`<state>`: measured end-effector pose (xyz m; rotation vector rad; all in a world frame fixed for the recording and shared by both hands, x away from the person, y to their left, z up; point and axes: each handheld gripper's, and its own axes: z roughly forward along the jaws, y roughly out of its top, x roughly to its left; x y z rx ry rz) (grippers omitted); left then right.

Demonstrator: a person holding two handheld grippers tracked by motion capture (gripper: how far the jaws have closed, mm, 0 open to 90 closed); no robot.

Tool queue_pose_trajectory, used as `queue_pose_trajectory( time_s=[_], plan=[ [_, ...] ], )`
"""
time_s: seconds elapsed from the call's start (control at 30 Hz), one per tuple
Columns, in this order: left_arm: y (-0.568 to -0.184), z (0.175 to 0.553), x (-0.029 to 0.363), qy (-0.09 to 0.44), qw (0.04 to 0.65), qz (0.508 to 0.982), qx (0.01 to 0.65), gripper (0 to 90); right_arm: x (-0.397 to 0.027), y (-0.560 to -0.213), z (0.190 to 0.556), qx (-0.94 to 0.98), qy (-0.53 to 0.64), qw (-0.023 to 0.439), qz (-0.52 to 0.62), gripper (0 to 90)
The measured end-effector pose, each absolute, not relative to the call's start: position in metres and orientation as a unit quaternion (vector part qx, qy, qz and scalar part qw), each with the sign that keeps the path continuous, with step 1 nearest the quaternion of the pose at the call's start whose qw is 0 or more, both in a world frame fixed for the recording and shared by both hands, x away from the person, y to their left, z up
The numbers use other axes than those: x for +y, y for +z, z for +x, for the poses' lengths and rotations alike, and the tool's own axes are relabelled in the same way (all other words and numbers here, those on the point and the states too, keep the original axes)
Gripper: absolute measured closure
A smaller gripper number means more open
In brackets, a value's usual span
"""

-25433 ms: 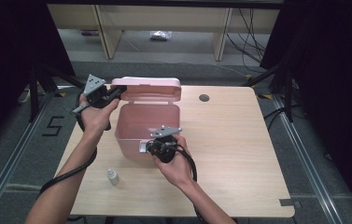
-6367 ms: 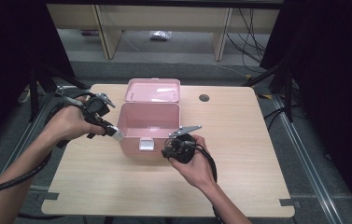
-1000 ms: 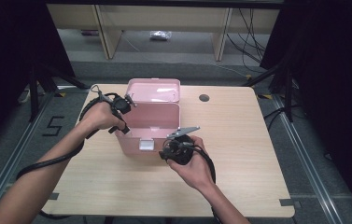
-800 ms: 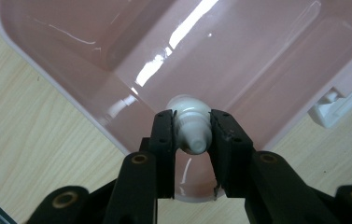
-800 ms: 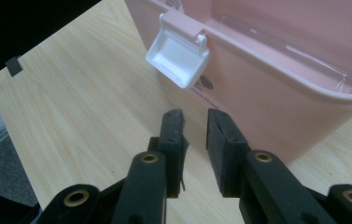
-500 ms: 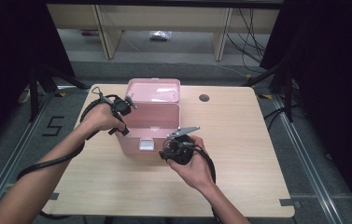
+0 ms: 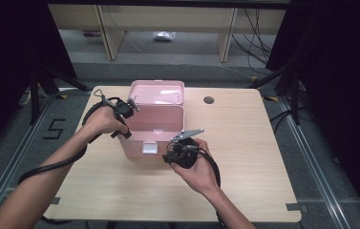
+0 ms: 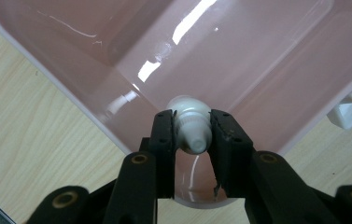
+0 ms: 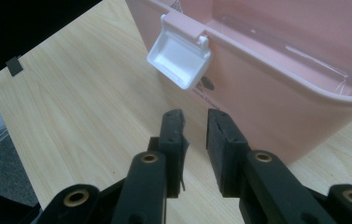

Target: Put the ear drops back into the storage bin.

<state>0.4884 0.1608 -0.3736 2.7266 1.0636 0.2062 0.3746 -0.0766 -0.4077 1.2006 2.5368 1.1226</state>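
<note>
Wooden table (image 7: 263, 157) under dim light carries an open pink box (image 7: 156, 125) with its lid tipped back. Compared with a second ago the scene is unchanged, both hands in the same places. Left gripper (image 8: 191, 133) sits at the box's left rim, jaws clamped on a small white bottle (image 8: 191, 125) over the interior. Right gripper (image 9: 196, 128), jaws apart with nothing between them, rests just beside the front wall near the white latch (image 9: 179, 56)
</note>
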Motion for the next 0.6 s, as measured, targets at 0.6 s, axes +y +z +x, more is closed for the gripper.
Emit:
queue_pose_trajectory(
  time_s=[0.6],
  plan=[
    [-0.3788, 0.4926, 0.1588, 0.067, 0.101, 0.923, 0.366, 71.1, -0.0758, -0.4073, 0.3739, 0.836, 0.371, 0.054, 0.4, 76.6]
  ],
)
